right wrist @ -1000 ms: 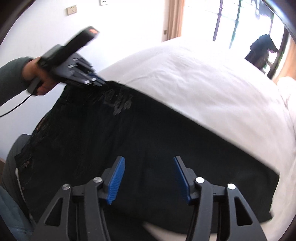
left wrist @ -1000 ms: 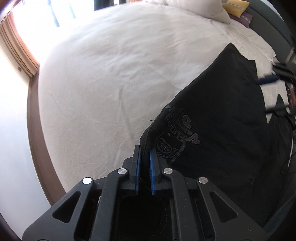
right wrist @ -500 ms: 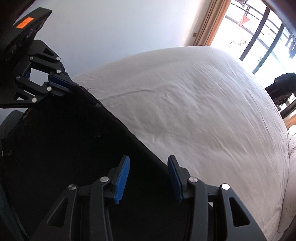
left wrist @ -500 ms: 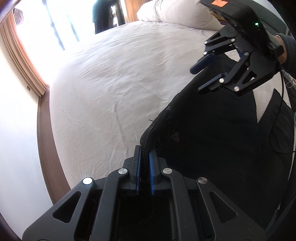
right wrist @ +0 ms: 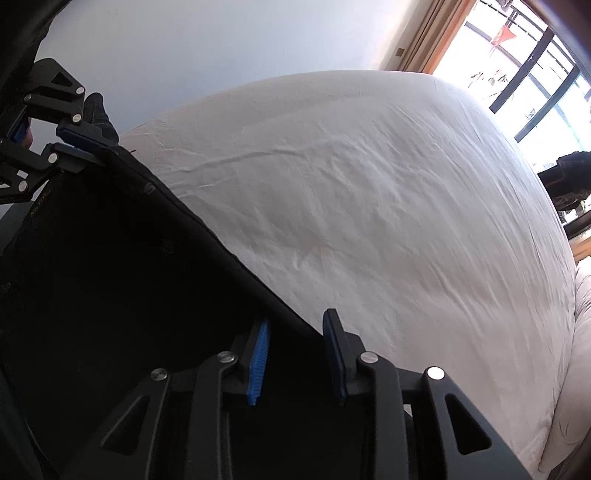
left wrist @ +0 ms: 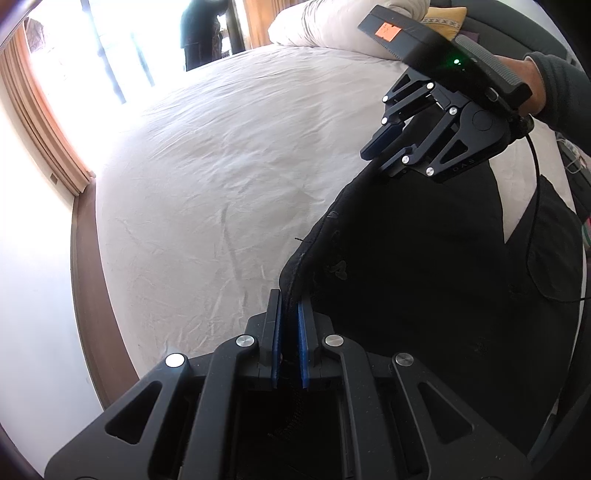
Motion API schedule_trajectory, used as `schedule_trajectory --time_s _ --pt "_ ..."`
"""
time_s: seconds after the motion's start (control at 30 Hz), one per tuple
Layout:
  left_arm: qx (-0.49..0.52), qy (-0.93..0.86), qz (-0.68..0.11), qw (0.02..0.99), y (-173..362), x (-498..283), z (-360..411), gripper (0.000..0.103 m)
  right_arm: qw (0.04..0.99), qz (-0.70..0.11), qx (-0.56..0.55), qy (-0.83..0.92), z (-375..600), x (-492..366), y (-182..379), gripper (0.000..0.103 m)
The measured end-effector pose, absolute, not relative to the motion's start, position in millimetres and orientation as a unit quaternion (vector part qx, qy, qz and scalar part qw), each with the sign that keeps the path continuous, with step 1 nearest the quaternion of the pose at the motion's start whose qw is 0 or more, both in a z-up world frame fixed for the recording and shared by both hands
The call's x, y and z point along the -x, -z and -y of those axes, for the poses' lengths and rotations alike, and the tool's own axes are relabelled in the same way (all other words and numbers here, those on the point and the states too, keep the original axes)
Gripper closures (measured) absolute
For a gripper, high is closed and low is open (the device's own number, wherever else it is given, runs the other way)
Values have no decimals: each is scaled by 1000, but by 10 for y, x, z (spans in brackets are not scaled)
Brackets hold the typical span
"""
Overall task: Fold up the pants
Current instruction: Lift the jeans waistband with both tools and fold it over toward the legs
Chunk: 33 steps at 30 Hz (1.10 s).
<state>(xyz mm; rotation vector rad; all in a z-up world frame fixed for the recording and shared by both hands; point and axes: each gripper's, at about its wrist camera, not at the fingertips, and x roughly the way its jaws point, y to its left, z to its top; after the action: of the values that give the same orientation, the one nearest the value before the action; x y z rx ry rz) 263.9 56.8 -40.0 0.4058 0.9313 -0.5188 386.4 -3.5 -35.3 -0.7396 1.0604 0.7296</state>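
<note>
Left wrist view first: my left gripper [left wrist: 290, 314] has its blue pads pressed together on the edge of the black pants [left wrist: 424, 280], with cloth pinched between them and rising out of the grip. From that point the top edge of the pants runs up and to the right to my right gripper [left wrist: 384, 147], which sits at the far end of the same edge. I note that its jaws are closing, with the cloth edge between them. In this view I cannot tell whether its pads [left wrist: 382, 137] already press on the fabric. A hand [left wrist: 532, 88] in a dark grey sleeve [left wrist: 561, 79] holds that gripper by its handle. The pants hang and spread below the raised edge, over the near side of the white bed [left wrist: 229, 177], and a faint printed mark shows on the cloth near my left grip. A pillow [left wrist: 332, 26] lies at the far end of the bed, and curtains [left wrist: 40, 125] frame a bright window on the left. Right wrist view: the two blue pads [right wrist: 258, 354] stand a little apart, and the dark edge of the pants [right wrist: 110, 266] passes through the gap, with visible space on either side of it. My left gripper [right wrist: 94, 147] appears at upper left, clamped on the far corner of the edge.
</note>
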Motion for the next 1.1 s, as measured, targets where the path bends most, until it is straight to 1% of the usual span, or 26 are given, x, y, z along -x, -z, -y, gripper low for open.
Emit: schedule_trajectory --time_s 0.07,0.17,0.23,0.3,0.63,0.9,1.1 --pt "-192 247 -440 842 407 -2639 -575 97 730 -487 344 -333 10 -3885 388 76" --pt "-193 247 -440 842 396 -2637 -590 97 727 -490 346 -334 2 -3871 379 83" --pt "-192 247 -440 842 388 -2641 -597 97 726 -491 344 -337 9 -3840 358 90" --pt "-190 247 -439 843 384 -2642 -596 97 725 -491 344 -340 18 -3809 344 94" --pt "-172 242 -431 852 270 -2523 -606 97 763 -483 287 -321 84 -3594 220 99" --pt "-161 249 -425 855 155 -2284 -536 97 792 -467 225 -322 81 -3157 33 99" --pt "-162 261 -420 854 78 -1937 -456 97 796 -457 202 -343 -3 -2731 -48 99"
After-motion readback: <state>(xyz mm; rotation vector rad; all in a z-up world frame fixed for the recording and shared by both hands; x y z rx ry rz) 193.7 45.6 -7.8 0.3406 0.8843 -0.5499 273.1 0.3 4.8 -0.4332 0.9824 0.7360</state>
